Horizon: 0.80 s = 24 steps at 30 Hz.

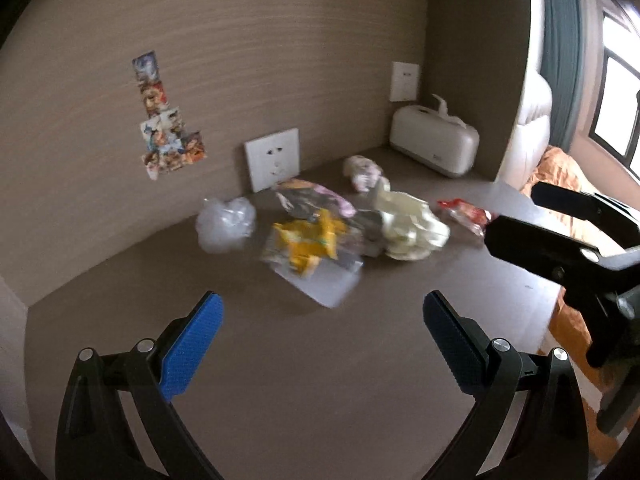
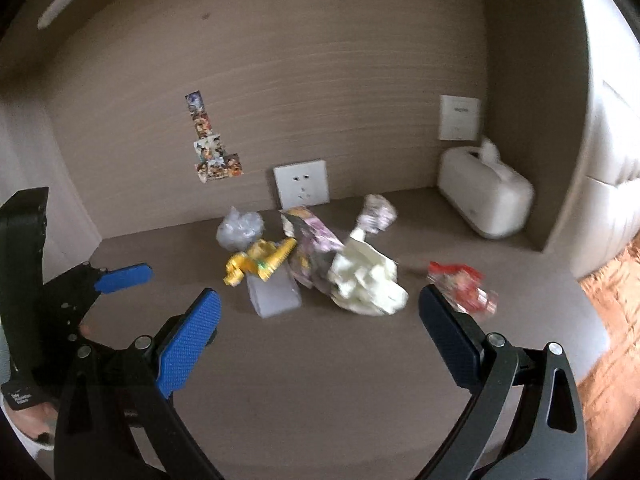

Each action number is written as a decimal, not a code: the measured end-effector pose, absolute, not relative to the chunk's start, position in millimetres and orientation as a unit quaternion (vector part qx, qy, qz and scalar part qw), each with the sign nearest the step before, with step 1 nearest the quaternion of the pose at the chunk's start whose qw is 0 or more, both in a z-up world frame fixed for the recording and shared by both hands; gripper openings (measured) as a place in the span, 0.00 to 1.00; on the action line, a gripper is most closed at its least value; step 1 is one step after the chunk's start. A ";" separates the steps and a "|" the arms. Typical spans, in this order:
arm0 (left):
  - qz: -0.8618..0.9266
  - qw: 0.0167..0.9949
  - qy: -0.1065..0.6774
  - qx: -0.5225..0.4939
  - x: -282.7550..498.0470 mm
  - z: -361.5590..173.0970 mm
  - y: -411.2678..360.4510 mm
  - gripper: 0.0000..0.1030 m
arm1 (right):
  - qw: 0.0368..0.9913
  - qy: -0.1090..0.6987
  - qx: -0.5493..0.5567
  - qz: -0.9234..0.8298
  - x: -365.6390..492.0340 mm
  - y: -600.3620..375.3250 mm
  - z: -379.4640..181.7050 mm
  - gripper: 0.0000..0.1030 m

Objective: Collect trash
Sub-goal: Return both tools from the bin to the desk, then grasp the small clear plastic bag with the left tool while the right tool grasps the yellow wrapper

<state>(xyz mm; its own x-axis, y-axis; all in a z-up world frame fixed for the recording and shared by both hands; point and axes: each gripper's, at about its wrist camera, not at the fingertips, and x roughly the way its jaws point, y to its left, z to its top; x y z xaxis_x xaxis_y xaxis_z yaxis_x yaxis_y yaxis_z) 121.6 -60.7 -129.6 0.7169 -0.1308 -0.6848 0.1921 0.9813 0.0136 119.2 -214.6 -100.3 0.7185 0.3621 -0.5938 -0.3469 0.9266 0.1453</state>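
Blurred wrappers lie heaped on the brown desk (image 1: 360, 360), and the smear of both views makes print and brand unreadable. A clear crumpled bag (image 1: 226, 224) sits leftmost, just beside a yellow wrapper (image 1: 310, 240) on a pale sheet; a pink-and-dark packet (image 2: 310, 240) lies behind, partly covered by a cream wad (image 1: 412, 226). A red wrapper (image 2: 460, 286) lies apart to the right, and a small pinkish ball (image 1: 362, 172) sits near the white tissue box (image 1: 434, 146) in the corner. Stickers (image 1: 168, 136) on the wall are too small to make out.

Left gripper (image 1: 322, 344) hovers above bare desk short of the heap, blue pads (image 1: 188, 348) spread wide, holding nothing. Right gripper (image 2: 320, 334) hovers likewise, fingers wide apart and empty, its right finger hiding the red wrapper's near edge. In the left view its body is cut off at the frame edge
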 end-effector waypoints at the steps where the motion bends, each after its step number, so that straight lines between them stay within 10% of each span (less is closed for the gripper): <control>1: -0.093 0.924 0.368 0.043 127.9 -132.8 -54.3 0.95 | 0.927 0.323 0.009 0.191 125.7 -206.5 -101.1 0.95; 24: -0.112 0.923 0.361 0.073 242.5 -173.4 43.7 0.95 | 0.891 0.400 -0.046 0.211 214.8 -107.1 -167.5 0.83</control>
<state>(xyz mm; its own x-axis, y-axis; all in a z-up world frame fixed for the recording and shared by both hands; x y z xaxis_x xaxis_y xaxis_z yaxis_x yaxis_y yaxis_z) 242.5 43.7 -173.4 0.7135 -0.1548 -0.6833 0.2601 0.9641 0.0532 214.8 -107.1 -167.5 0.5918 0.3388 -0.7314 -0.4128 0.9068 0.0860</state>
